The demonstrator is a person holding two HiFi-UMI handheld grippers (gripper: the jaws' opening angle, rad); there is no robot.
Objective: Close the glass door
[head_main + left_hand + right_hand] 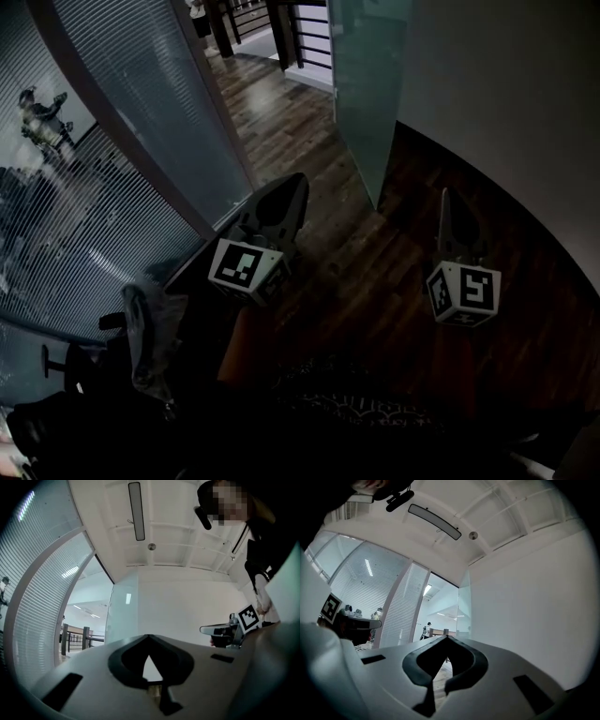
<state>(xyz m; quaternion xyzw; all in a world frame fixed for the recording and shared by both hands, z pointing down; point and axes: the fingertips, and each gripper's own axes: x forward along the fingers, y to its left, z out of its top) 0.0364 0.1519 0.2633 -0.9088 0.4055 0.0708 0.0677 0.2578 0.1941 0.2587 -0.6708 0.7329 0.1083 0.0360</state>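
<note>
**Q:** Tongs first. What state?

**A:** My left tongs are clenched, tips pressed together, nothing between them. My right tongs are the same, clamped tight and empty. Head view: both held low over the dark wood floor, well apart from each other, each marker cube turned up toward me.

**Q:** And the glass door?

**A:** The glass door is ahead, a frosted panel standing open. Its near edge points my way and its far side lies close along the white wall on the right. I cannot tell whether it touches the wall. Neither tongs touches the door. The right pair is the nearer, just below the door's lower corner in the head view.

**Q:** What is on the other side?

**A:** To the left, a striped glass wall with a pale slanting frame. The floor runs on through the gap between it and the door. A dark railing shows beyond the opening.
</note>
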